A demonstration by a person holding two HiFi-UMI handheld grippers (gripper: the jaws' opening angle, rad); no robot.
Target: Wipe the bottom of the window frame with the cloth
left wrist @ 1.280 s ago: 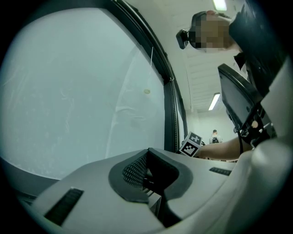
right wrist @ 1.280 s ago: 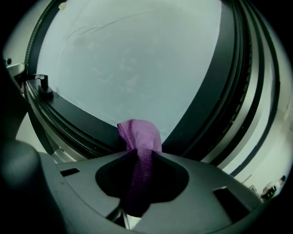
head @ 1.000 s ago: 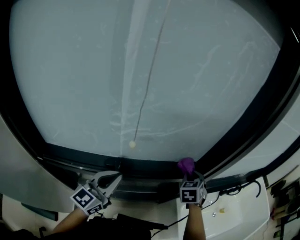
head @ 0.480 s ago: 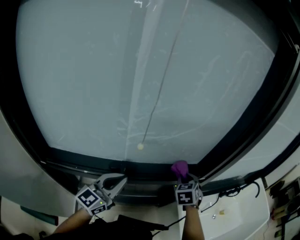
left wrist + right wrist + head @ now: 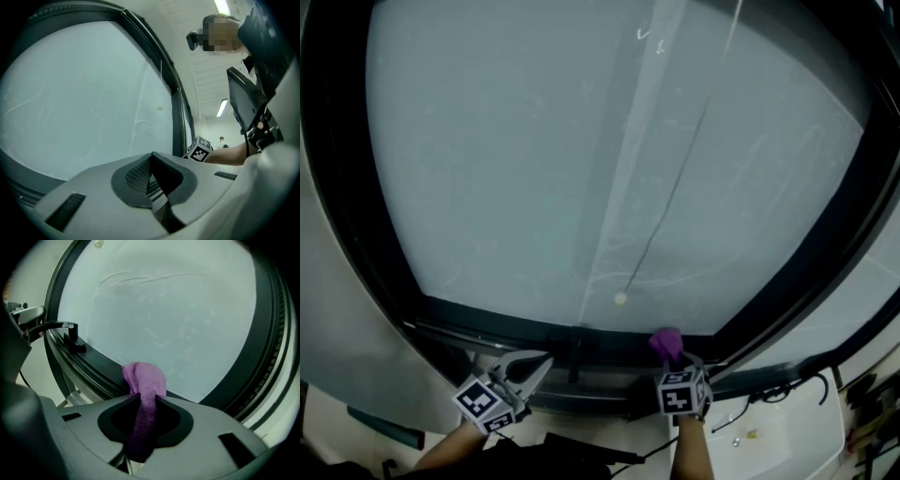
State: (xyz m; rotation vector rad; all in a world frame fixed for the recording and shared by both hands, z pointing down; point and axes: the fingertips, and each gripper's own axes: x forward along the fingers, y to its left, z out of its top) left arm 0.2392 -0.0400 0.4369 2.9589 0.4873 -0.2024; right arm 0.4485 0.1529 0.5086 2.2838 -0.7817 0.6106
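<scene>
A frosted window fills the head view, and its dark bottom frame [image 5: 487, 330] curves along below the glass. The purple cloth [image 5: 666, 342] is bunched in my right gripper [image 5: 673, 360], which is shut on it, and the cloth's top presses against the frame's lower rail just under the glass. In the right gripper view the cloth [image 5: 145, 378] stands between the jaws against the bottom frame [image 5: 91, 364]. My left gripper [image 5: 531, 362] hovers by the frame further left, shut and holding nothing; its pads [image 5: 140, 173] meet at the tip.
A blind cord hangs down the glass and ends in a small bead [image 5: 620, 299]. A dark latch [image 5: 72, 338] sits on the frame left of the cloth. A white ledge [image 5: 797, 431] with black cables [image 5: 783, 391] lies at the lower right.
The right gripper with the cloth has slid left along the bottom frame, closer to the cord's bead. The left gripper has also shifted left. The head view has panned.
</scene>
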